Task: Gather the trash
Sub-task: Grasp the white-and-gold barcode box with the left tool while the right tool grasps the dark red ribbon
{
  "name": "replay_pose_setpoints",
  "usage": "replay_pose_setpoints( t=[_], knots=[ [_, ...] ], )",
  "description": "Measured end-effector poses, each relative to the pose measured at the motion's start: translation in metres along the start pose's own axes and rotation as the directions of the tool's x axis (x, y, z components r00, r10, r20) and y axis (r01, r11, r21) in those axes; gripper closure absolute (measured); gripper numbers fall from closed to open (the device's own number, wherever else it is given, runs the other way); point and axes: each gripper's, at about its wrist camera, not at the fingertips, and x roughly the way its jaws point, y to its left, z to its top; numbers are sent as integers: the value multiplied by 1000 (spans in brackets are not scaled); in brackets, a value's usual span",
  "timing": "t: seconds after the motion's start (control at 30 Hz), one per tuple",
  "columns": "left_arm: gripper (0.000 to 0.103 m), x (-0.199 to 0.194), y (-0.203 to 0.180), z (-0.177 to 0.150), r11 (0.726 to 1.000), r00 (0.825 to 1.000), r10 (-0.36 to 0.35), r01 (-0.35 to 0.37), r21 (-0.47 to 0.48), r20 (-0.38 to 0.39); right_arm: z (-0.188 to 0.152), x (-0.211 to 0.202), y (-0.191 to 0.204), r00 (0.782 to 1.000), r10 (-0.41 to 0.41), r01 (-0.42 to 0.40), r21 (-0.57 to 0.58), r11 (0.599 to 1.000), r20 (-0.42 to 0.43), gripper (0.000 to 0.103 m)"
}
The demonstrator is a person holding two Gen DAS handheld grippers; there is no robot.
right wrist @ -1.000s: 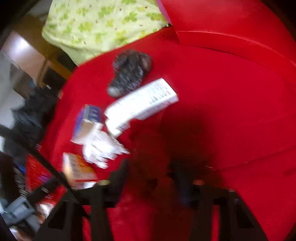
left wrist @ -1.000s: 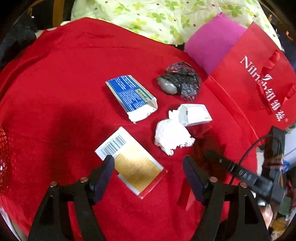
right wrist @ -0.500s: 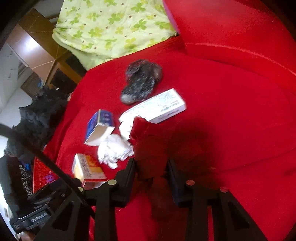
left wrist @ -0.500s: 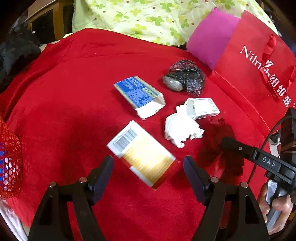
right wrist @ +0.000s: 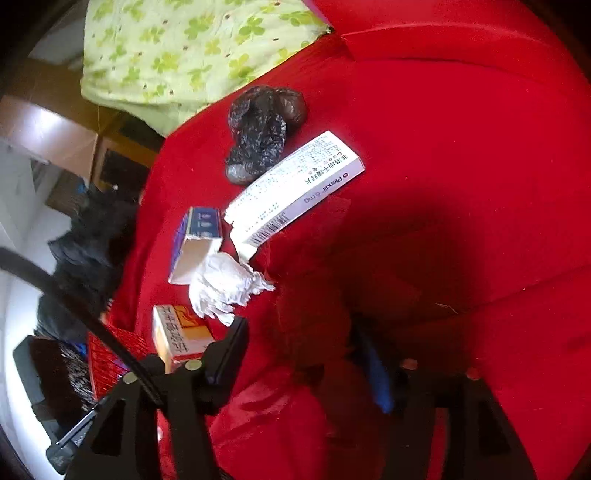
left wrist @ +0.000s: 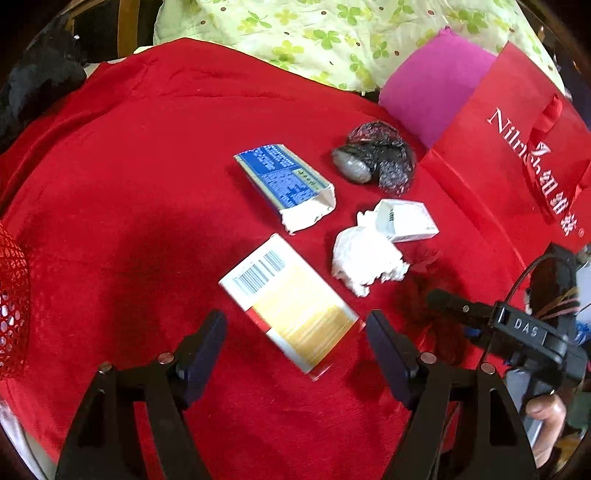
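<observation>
Trash lies on a red cloth [left wrist: 129,206]. A yellow and white box [left wrist: 288,306] lies just ahead of my open, empty left gripper [left wrist: 295,343]. Beyond it are a crumpled white tissue [left wrist: 364,260], a blue box [left wrist: 284,181], a small white box [left wrist: 404,219] and a black plastic wad [left wrist: 376,155]. My right gripper [right wrist: 299,354] holds a dark red crumpled scrap [right wrist: 314,321] between its fingers; it shows at the right of the left wrist view [left wrist: 436,314]. The right wrist view shows the tissue [right wrist: 221,288], white box [right wrist: 295,188] and black wad [right wrist: 262,129].
A red mesh basket [left wrist: 13,302] sits at the left edge; it also shows in the right wrist view [right wrist: 107,358]. A red paper bag [left wrist: 517,155] and pink cushion [left wrist: 432,85] lie at the right. A green floral quilt [left wrist: 332,33] is behind.
My right gripper closed on the dark red scrap near the tissue and white box. My left gripper drew back slightly, so the yellow box lies further ahead of it.
</observation>
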Motion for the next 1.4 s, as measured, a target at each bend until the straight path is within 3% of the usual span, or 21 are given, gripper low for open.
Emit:
replay_pose_setpoints(
  t=[0.33, 0.43, 0.5, 0.67, 0.87, 1.17, 1.4],
  knots=[
    [25, 25, -6, 6, 1000, 999, 28, -29, -4, -39, 0, -4, -7, 1000, 19, -19, 27, 999, 7, 40],
    [25, 32, -2, 2, 999, 998, 25, -26, -18, -61, 0, -1, 0, 999, -34, 34, -10, 999, 18, 47],
    [33, 36, 0, -2, 1000, 997, 21, -22, -14, -77, -2, -1, 6, 995, -90, 91, -43, 995, 37, 64],
    [35, 29, 0, -5, 999, 998, 23, -22, 24, -52, -8, -2, 24, 987, -143, 153, -140, 978, 76, 67],
    [35, -4, -5, -12, 984, 992, 115, -120, 129, 50, -11, -6, 44, 987, -98, 121, -191, 974, 126, 67],
    [34, -68, -9, -27, 931, 944, 214, -275, 241, 253, -20, -26, 79, 969, 8, 62, -274, 960, 248, 67],
    [34, -99, -8, -36, 915, 916, 229, -317, 248, 329, -29, -34, 102, 947, 34, 80, -337, 938, 320, 67]
  ],
)
